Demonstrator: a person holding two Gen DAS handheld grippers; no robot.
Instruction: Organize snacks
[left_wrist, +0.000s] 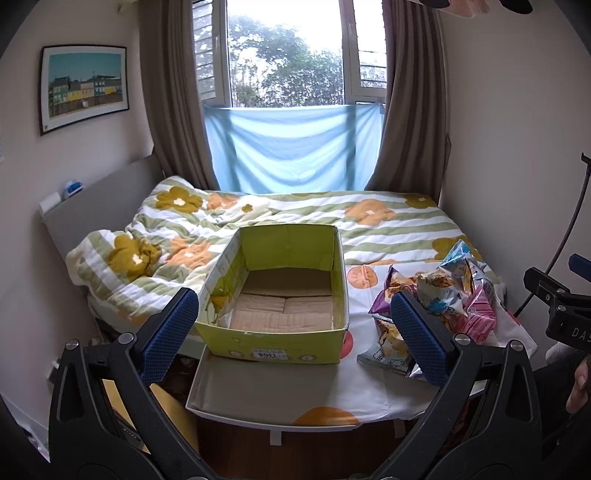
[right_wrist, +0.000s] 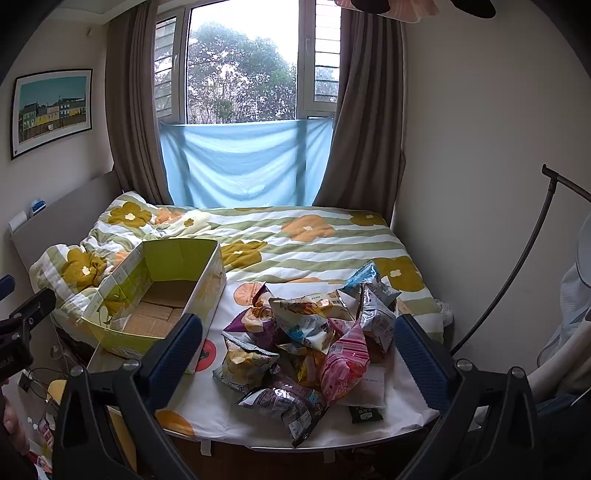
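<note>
An open yellow-green cardboard box (left_wrist: 273, 332) sits empty on a white table top (left_wrist: 258, 391); it also shows in the right wrist view (right_wrist: 147, 332). A pile of snack bags (right_wrist: 314, 339) lies to its right, seen in the left wrist view (left_wrist: 454, 291) too. My left gripper (left_wrist: 291, 332) is open and empty, held in front of the box. My right gripper (right_wrist: 299, 347) is open and empty, held in front of the pile. A pink bag (right_wrist: 343, 362) and a dark purple bag (right_wrist: 284, 402) lie at the pile's front.
A bed with a flowered striped quilt (right_wrist: 303, 243) lies behind the table. A window with brown curtains (left_wrist: 166, 110) and a blue cloth (left_wrist: 291, 147) is at the back. A black curved stand (right_wrist: 517, 266) rises at the right wall. The right gripper's body (left_wrist: 561, 306) shows at the right edge.
</note>
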